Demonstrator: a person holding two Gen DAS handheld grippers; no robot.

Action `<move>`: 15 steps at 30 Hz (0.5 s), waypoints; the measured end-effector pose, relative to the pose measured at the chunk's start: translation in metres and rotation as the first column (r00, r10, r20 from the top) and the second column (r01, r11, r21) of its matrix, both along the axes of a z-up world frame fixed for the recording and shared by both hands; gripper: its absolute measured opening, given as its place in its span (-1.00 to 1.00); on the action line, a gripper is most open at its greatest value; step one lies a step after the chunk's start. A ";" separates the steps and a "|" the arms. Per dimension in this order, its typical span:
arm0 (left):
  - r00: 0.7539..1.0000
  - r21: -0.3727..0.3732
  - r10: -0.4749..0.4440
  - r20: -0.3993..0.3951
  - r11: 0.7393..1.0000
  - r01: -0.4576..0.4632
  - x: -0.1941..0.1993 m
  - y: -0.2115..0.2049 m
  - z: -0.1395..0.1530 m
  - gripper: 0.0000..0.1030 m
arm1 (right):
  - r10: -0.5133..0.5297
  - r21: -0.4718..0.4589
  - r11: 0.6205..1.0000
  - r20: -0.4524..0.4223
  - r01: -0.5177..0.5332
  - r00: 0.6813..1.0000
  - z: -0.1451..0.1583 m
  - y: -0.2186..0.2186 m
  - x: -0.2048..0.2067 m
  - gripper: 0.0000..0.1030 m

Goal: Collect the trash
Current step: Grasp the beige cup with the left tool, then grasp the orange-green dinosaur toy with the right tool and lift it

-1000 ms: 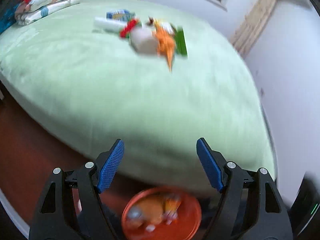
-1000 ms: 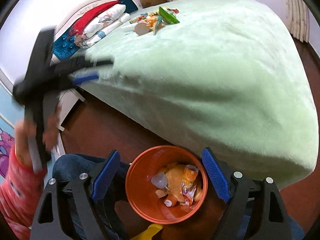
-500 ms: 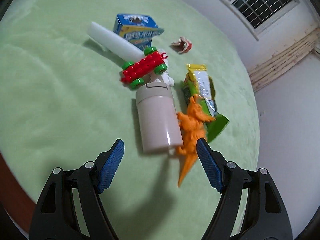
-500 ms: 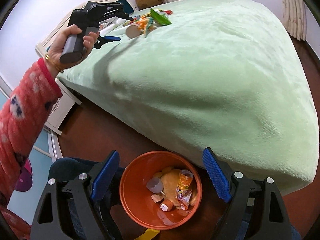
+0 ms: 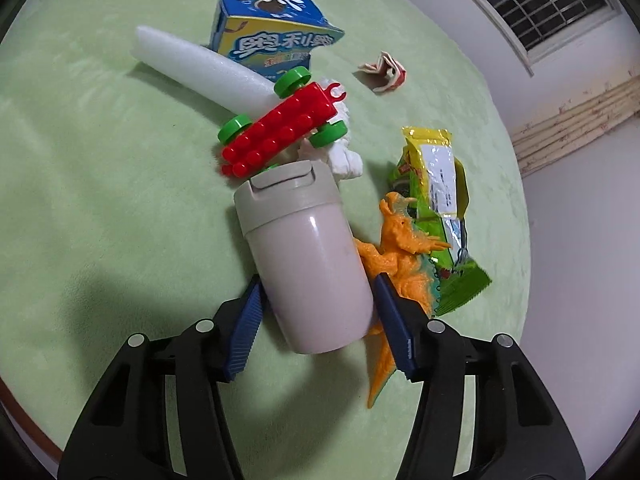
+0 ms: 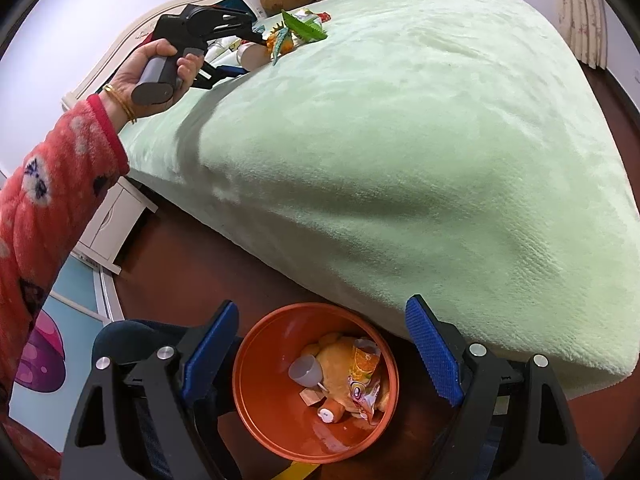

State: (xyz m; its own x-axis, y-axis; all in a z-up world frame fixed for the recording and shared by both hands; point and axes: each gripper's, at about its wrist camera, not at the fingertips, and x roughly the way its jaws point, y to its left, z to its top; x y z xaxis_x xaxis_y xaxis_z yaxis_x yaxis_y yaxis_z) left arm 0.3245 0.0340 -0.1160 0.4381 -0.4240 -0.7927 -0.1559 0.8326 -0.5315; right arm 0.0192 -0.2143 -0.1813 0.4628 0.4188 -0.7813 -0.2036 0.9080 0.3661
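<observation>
My left tool (image 5: pixel 318 322) now hangs over the pile on the bed (image 5: pixel 100 160); a second ago it was back by the bed's edge with the bin under it, so I have carried it across; its jaws, wide then, are closing now, with the cup (image 5: pixel 308 256) lying on its side between them; the pads look to be at the cup's flanks, though I cannot tell whether they press yet, so I count nothing as held.

The cup lies lid toward 12 o'clock; the red brick car (image 5: pixel 280 128) touches its lid end at 11; the foam tube (image 5: pixel 204 72) runs on toward 10, with the blue box (image 5: pixel 276 36) behind it at 12; the orange dinosaur (image 5: pixel 400 256) lies against the cup at 3, close by my right-hand pad, and the green wrapper (image 5: pixel 440 208) is just beyond it; a crumpled scrap (image 5: pixel 384 76) sits apart at 1.

My right tool (image 6: pixel 320 364) has kept its place, jaws apart on nothing, poised over the orange bin (image 6: pixel 256 392) on the floor; the bin already holds some trash.

I judge the next piece chosen; the grip must take the cup alone, without snagging the dinosaur.
</observation>
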 end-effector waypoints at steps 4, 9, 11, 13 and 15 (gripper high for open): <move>0.999 0.010 -0.009 0.033 1.000 0.009 -0.008 0.004 0.005 0.04 | 0.001 -0.003 1.000 0.009 -0.001 1.000 0.004 -0.001 -0.001 0.63; 0.996 0.005 -0.035 0.082 0.999 0.034 -0.026 0.015 0.018 0.03 | 0.005 -0.003 1.000 0.022 -0.005 1.000 0.009 0.000 0.000 0.63; 0.994 0.001 -0.043 0.103 0.999 0.044 -0.034 0.018 0.022 0.02 | 0.016 -0.007 1.000 0.033 -0.016 0.999 0.014 0.003 0.001 0.63; 0.990 -0.010 -0.060 0.129 0.998 0.062 -0.048 0.025 0.027 0.02 | 0.033 -0.010 0.999 0.052 -0.032 0.998 0.021 0.008 0.002 0.63; 0.986 -0.008 -0.078 0.151 0.997 0.080 -0.061 0.031 0.030 0.01 | 0.061 -0.003 0.998 0.076 -0.061 0.995 0.032 0.015 0.007 0.63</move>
